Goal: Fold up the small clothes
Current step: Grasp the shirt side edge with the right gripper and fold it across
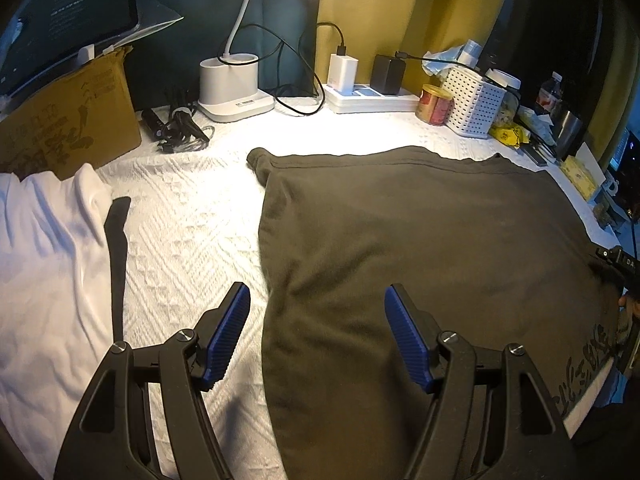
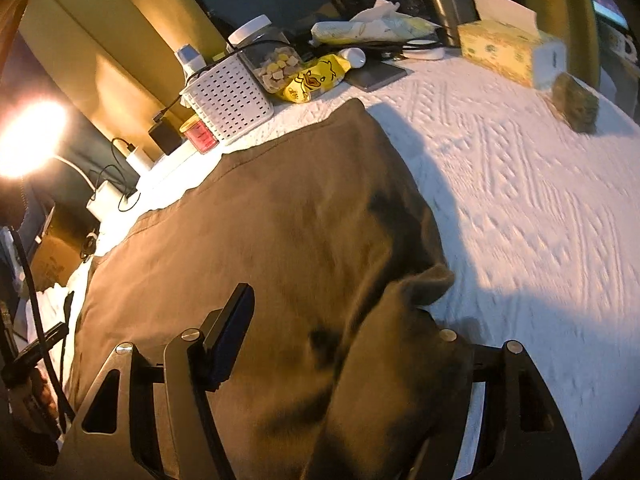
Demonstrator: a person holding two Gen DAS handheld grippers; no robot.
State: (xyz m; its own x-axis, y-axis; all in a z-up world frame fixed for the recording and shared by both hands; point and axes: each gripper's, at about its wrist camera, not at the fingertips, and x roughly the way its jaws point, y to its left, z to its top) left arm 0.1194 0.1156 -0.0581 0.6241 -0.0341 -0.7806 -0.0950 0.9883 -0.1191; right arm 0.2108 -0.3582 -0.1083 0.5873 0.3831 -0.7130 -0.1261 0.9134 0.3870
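A dark olive garment (image 1: 420, 240) lies spread flat on the white textured cover (image 1: 188, 216), with pale print near its right hem. My left gripper (image 1: 318, 308) hangs open just above the garment's left edge; one blue pad (image 1: 230, 332) is over the cover and the other over the cloth. In the right wrist view a raised fold of the same garment (image 2: 260, 220) drapes over my right gripper (image 2: 320, 296). That fold hides its right finger. Its left finger (image 2: 230, 340) stands clear, far from the hidden one, and touches no cloth.
A white garment (image 1: 44, 264) with a dark strip (image 1: 118, 248) lies at the left. Along the back stand a cardboard box (image 1: 68, 124), a lamp base (image 1: 230, 84), a power strip (image 1: 372, 100), a red tin (image 1: 434, 104) and a white basket (image 1: 474, 104). A tissue box (image 2: 508, 50) sits at the far right.
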